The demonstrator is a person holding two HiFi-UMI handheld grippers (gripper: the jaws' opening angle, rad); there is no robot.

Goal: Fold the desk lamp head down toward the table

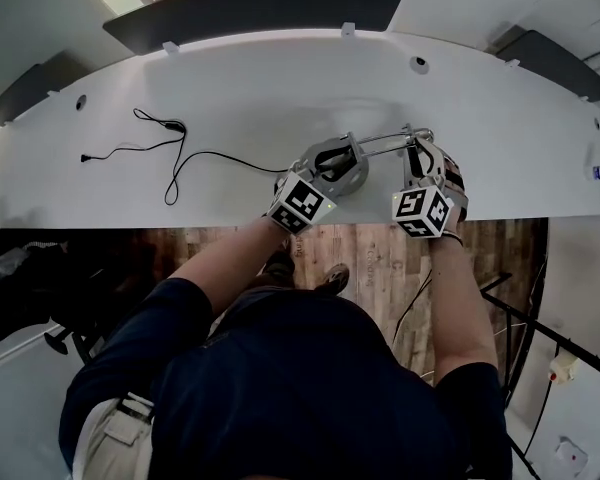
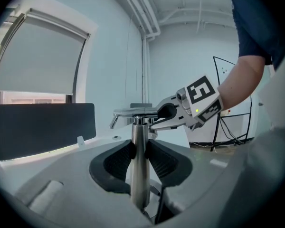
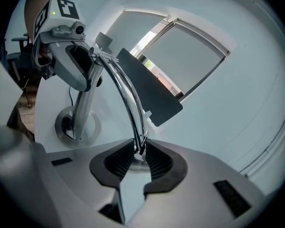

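Closest in, the left gripper [image 2: 140, 152] is clamping the upright brushed-metal lamp post [image 2: 139, 184], probably steadying it on the white bench [image 1: 240, 78]. Beside it, the right gripper [image 3: 139, 152] is pinching the curved chrome twin-rod lamp arm [image 3: 127, 96], seemingly for levering it downward.

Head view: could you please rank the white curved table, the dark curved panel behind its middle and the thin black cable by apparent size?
1. White curved table, by far the largest.
2. Dark curved panel.
3. Thin black cable: its loops spread wide, but it covers least.
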